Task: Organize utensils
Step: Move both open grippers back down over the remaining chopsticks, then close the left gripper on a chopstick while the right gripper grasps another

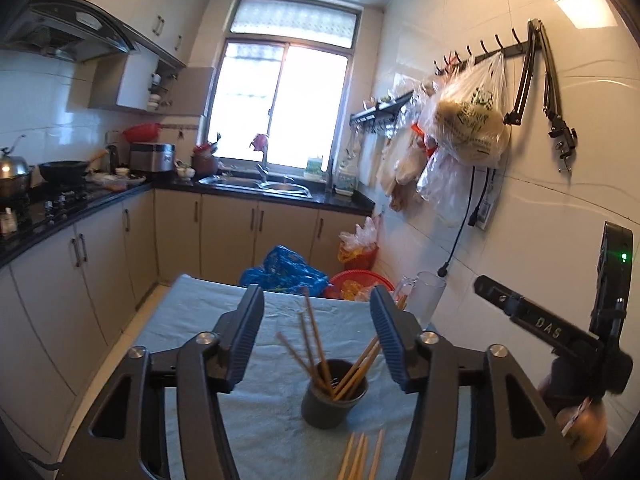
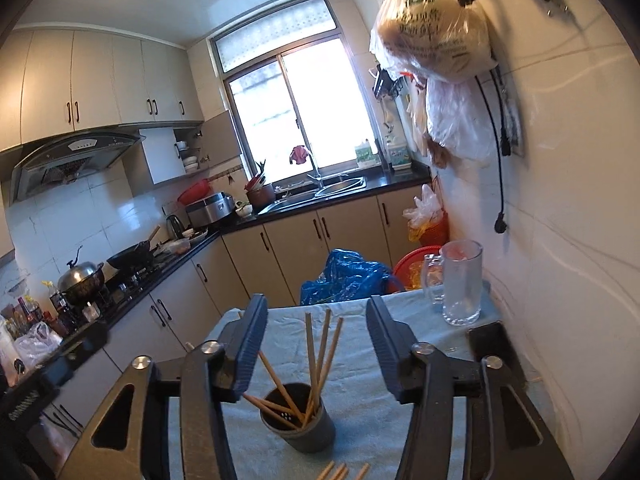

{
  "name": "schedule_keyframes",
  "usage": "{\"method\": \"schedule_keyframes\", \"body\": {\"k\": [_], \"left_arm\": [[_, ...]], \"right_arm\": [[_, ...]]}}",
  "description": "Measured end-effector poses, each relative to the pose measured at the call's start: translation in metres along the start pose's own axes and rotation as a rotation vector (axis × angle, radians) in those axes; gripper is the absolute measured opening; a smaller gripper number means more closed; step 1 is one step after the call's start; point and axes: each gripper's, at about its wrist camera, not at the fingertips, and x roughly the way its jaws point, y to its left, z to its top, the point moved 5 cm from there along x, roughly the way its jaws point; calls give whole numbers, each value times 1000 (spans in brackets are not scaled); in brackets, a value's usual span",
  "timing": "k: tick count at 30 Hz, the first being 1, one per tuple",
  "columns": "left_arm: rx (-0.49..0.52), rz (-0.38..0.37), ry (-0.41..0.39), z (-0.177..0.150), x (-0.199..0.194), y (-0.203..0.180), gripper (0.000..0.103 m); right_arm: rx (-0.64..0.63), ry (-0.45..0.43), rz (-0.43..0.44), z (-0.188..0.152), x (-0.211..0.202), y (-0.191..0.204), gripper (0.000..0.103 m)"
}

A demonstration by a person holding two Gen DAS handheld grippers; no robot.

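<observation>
Loose chopsticks (image 1: pixel 362 458) at the counter's (image 1: pixel 192 312) near edge point away lengthwise, below both released claws (image 1: pixel 316 344) (image 2: pixel 316 346), cup (image 1: pixel 334 398) ahead.

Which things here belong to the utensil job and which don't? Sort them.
Job: dark holder cup, chopsticks standing in it, loose chopsticks on the cloth.
Lying about: glass mug, blue plastic bag, red basket.

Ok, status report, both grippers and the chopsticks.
Left gripper open, empty. Right gripper open, empty. Dark cup holds several chopsticks; loose chopsticks lie on the cloth. Nothing blocking.
</observation>
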Motion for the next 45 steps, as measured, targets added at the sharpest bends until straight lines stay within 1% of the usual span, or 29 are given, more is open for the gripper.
{"method": "schedule_keyframes", "body": {"k": [2,4,6,8,10,11,12,13,14,15,16,17,18,19,20,21,22,23,25,27,30,32,34,35,36,37,40,44,45], "left_arm": [[5,16,-9,-7,-17,6,60],[11,30,-2,-18,-29,12,65],[17,37,23,-32,-37,17,67],[33,41,65,-48,-37,18,69],[58,37,144,-73,-32,19,69],[68,25,184,-86,-28,19,69],[75,10,219,-98,-23,19,69],[85,-12,272,-114,-15,19,69],[95,-26,309,-125,-10,18,69],[114,-49,376,-145,0,15,69],[123,-62,408,-154,6,14,67],[134,-81,447,-167,14,10,63],[146,-105,500,-184,25,7,53],[149,-115,531,-192,31,4,41],[146,-139,588,-206,43,1,37],[137,-159,622,-215,52,-2,34],[129,-167,643,-221,59,-4,33],[125,-173,657,-226,66,-6,33],[121,-212,681,-233,79,-15,33],[123,-221,697,-238,89,-20,33],[138,-208,737,-248,109,-25,23],[147,-204,754,-249,118,-30,23],[171,-204,769,-254,127,-34,16],[178,-198,763,-254,130,-36,14],[186,-192,779,-256,133,-36,12],[187,-182,773,-255,135,-36,6],[149,-152,771,-255,137,-31,6],[63,-53,770,-253,123,-9,6],[40,-39,772,-254,119,-3,6]], "right_arm": [[-23,16,-10,-6,-13,1,65],[-47,44,-26,-15,-21,0,68],[-59,72,-38,-27,-26,-2,70],[-72,130,-49,-49,-30,-6,72],[-70,187,-59,-71,-29,-13,72],[-62,233,-57,-89,-28,-17,72],[-51,268,-51,-102,-26,-20,72],[-37,299,-44,-114,-24,-24,72],[-13,340,-36,-133,-23,-29,72],[5,367,-33,-145,-23,-34,72],[21,387,-29,-155,-21,-37,71],[40,410,-24,-169,-22,-41,68],[50,421,-23,-177,-22,-44,67],[63,436,-18,-187,-22,-47,66],[73,447,-14,-195,-22,-48,66],[78,454,-12,-200,-22,-48,66],[83,462,-11,-204,-21,-49,66],[89,471,-12,-210,-20,-51,66],[103,479,-12,-216,-19,-53,66],[119,484,-12,-219,-17,-57,66],[128,488,-8,-222,-13,-59,66],[134,491,-7,-223,-10,-61,66],[143,497,-5,-225,-6,-62,66],[146,500,-5,-226,-3,-64,66],[150,504,-4,-228,-2,-64,66],[153,507,-3,-229,-1,-64,66],[153,522,0,-232,3,-62,66],[129,555,8,-237,12,-54,66],[116,565,11,-239,16,-51,66]]}}
